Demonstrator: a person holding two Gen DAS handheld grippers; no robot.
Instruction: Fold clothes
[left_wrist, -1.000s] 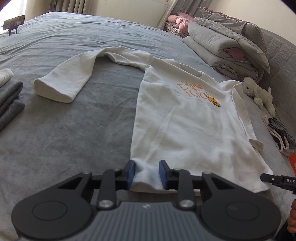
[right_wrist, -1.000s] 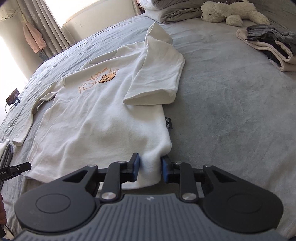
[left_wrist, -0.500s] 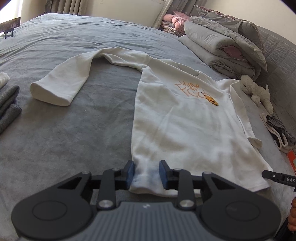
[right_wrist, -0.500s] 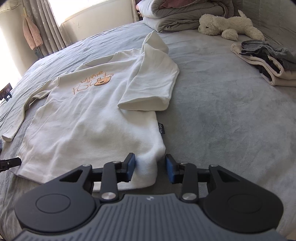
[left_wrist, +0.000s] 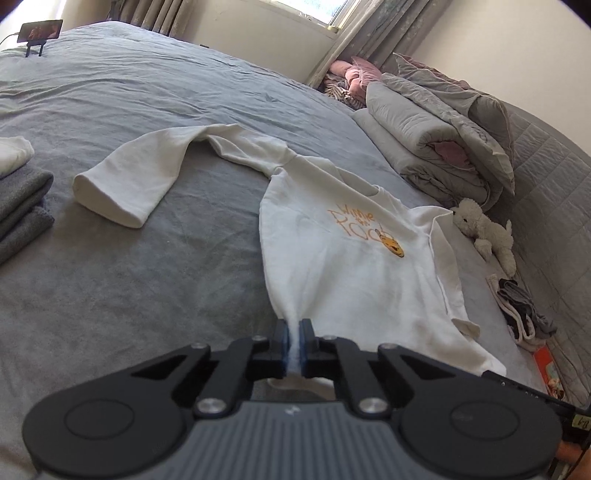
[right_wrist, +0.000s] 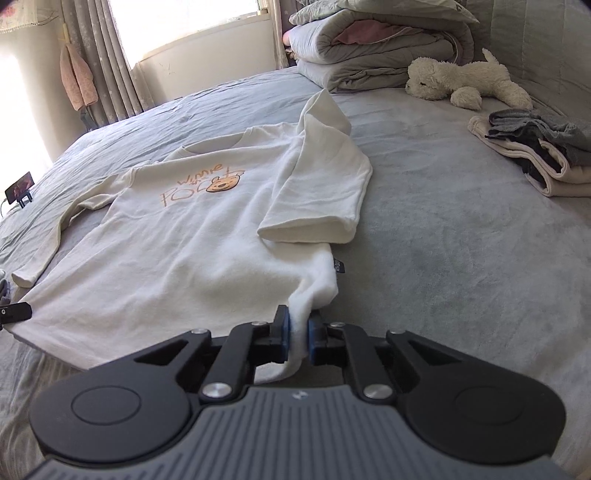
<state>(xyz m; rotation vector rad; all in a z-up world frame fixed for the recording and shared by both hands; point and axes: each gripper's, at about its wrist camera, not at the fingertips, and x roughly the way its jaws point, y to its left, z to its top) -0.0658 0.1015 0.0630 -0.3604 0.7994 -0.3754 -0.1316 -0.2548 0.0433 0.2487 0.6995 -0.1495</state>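
Bed (left_wrist: 147, 110), grey cover, carrying all items. Sweatshirt (left_wrist: 343, 266), white, long-sleeved, orange lettering and bear face on the chest, lying front-up and mostly flat across the middle of the bed. One sleeve (left_wrist: 133, 177) stretched out to the side on the cover with its cuff bent back toward the hem; other sleeve (right_wrist: 317, 192) folded over the body of the sweatshirt, cuff lying just short of the hem corner. Folded quilts (left_wrist: 436, 147), grey with pink showing, stacked at the head of the bed beyond the collar. Plush toy (right_wrist: 465, 81), cream, lying beside the quilts. Stack of folded clothes (right_wrist: 543, 151), grey and cream, near the plush toy, well apart from the sweatshirt. Second stack of folded clothes (left_wrist: 22, 199), grey with white on top, at the opposite side of the bed. Phone on a stand (left_wrist: 40, 33) at the far edge. Nothing lies on the sweatshirt. Left gripper (left_wrist: 293, 345): fingers drawn narrow, pinching one bottom hem corner, cloth bunched between the blue pads. Right gripper (right_wrist: 297, 338): fingers narrow, clamped on the other hem corner, cloth gathered and hanging between the pads, a small dark label just beyond.
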